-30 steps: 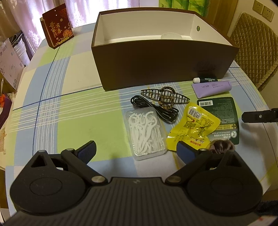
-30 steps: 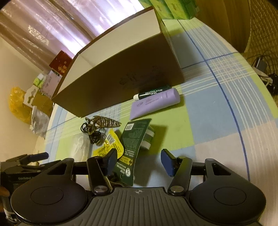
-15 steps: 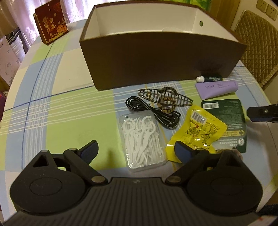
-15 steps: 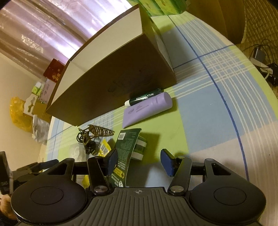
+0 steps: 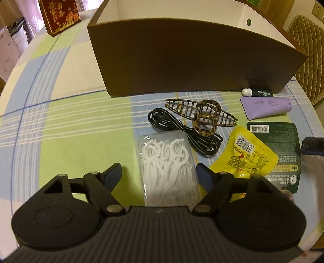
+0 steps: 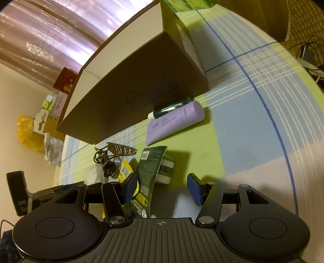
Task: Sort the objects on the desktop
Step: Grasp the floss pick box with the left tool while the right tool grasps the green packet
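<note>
Tablecloth (image 5: 66,121), checked in green, blue & cream, carried everything we saw. Our left gripper (image 5: 159,174) was spread wide w/ nothing between its blue pads; the clear plastic box of white floss picks (image 5: 168,168) lay on the cloth in the gap, untouched as far as we could tell. Just right of that box lay a yellow foil snack packet (image 5: 246,153), overlapping a dark green blister card (image 5: 281,145) w/ a barcode. Behind the box we saw a coiled black cable (image 5: 182,129), w/ a tortoiseshell plastic hair claw (image 5: 204,115) resting on it. Farther right, a lilac squeeze tube (image 5: 266,107) lay beside a dark green lip-balm stick w/ white cap (image 5: 258,92), which sat against the front wall of the big brown cardboard box w/ white inside (image 5: 182,60). A red patterned box (image 5: 59,15) stood well apart at the far left.

Our right gripper (image 6: 162,187) was also spread, holding nothing. In its view the green card (image 6: 148,168) stood between the 2 fingers, close to the left-hand pad; whether it touched, we couldn't tell. The lilac tube (image 6: 174,123) & balm stick (image 6: 170,107) lay ahead by the brown box (image 6: 131,91). The hair claw (image 6: 119,150) & cable sat off to the left, partly blurred.
</note>
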Motion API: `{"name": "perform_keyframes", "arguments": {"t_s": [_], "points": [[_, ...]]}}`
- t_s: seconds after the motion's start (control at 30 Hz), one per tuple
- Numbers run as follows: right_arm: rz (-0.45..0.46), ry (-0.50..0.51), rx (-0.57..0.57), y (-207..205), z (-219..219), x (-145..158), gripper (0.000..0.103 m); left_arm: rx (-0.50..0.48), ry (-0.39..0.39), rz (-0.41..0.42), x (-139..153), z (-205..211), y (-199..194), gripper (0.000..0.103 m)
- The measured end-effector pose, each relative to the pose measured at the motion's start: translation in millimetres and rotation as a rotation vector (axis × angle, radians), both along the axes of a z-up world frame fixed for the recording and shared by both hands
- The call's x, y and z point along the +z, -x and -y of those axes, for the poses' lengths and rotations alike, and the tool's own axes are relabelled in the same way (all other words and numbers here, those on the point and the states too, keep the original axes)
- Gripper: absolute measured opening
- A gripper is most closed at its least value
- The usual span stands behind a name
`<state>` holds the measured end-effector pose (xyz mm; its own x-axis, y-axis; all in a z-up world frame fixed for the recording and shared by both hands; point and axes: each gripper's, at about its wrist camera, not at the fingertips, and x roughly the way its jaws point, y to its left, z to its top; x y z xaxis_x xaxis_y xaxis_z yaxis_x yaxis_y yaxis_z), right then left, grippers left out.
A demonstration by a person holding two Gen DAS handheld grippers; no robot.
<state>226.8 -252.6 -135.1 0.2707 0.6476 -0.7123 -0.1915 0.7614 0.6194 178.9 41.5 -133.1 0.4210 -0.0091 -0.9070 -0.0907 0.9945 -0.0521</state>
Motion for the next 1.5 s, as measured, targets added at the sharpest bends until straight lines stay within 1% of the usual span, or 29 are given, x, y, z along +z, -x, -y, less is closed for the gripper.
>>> {"name": "perform_keyframes", "arguments": {"t_s": [0.03, 0.07, 0.1, 0.13, 0.23, 0.5, 0.7, 0.87, 1.07, 1.2, 1.3, 1.4, 1.5], "points": [[-0.002, -0.003, 0.005, 0.6, -1.0, -0.5, 0.053, 0.001, 0.015, -0.001, -1.4, -0.7, 0.0, 0.063], [-0.002, -0.005, 0.009, 1.3, -1.9, -0.9, 0.053, 0.003, 0.01, 0.01, -1.3, -0.4, 0.9, 0.059], [-0.003, -0.007, 0.012, 1.7, -2.4, -1.3, 0.053, -0.004, -0.002, 0.016, -0.5, 0.2, 1.6, 0.053], [-0.004, -0.011, 0.014, 1.9, -2.6, -1.9, 0.053, -0.011, -0.011, 0.02, 0.0, 0.3, 2.3, 0.053], [-0.013, -0.026, 0.006, 1.0, -2.8, -4.0, 0.052, 0.0, -0.005, 0.022, 0.2, -5.9, 7.1, 0.053], [-0.035, -0.089, -0.018, -10.8, -5.7, -9.6, 0.039, 0.044, -0.027, 0.01, 0.7, -26.7, 26.4, 0.053], [-0.058, -0.13, -0.047, -23.3, -8.3, -19.3, 0.034, 0.071, -0.03, 0.009, 2.5, -35.2, 33.1, 0.053], [-0.106, -0.133, -0.073, -26.9, -6.4, -29.6, 0.033, 0.077, -0.027, 0.014, 3.6, -35.8, 34.6, 0.053], [-0.143, -0.163, -0.052, -15.3, -2.4, -32.9, 0.033, 0.077, -0.024, 0.013, 3.7, -35.7, 36.6, 0.053], [-0.146, -0.168, -0.049, -14.3, -6.9, -32.0, 0.033, 0.071, -0.023, 0.012, 4.4, -33.1, 37.5, 0.053], [-0.147, -0.145, -0.036, -14.1, -11.2, -29.2, 0.033, 0.069, -0.022, 0.016, 6.3, -31.7, 38.7, 0.053], [-0.181, -0.156, -0.03, -9.8, -9.3, -30.7, 0.034, 0.071, -0.02, 0.018, 7.1, -32.2, 40.7, 0.053], [-0.179, -0.163, -0.02, -3.4, -9.8, -31.3, 0.033, 0.075, -0.018, 0.017, 6.9, -33.4, 42.6, 0.053]]}}
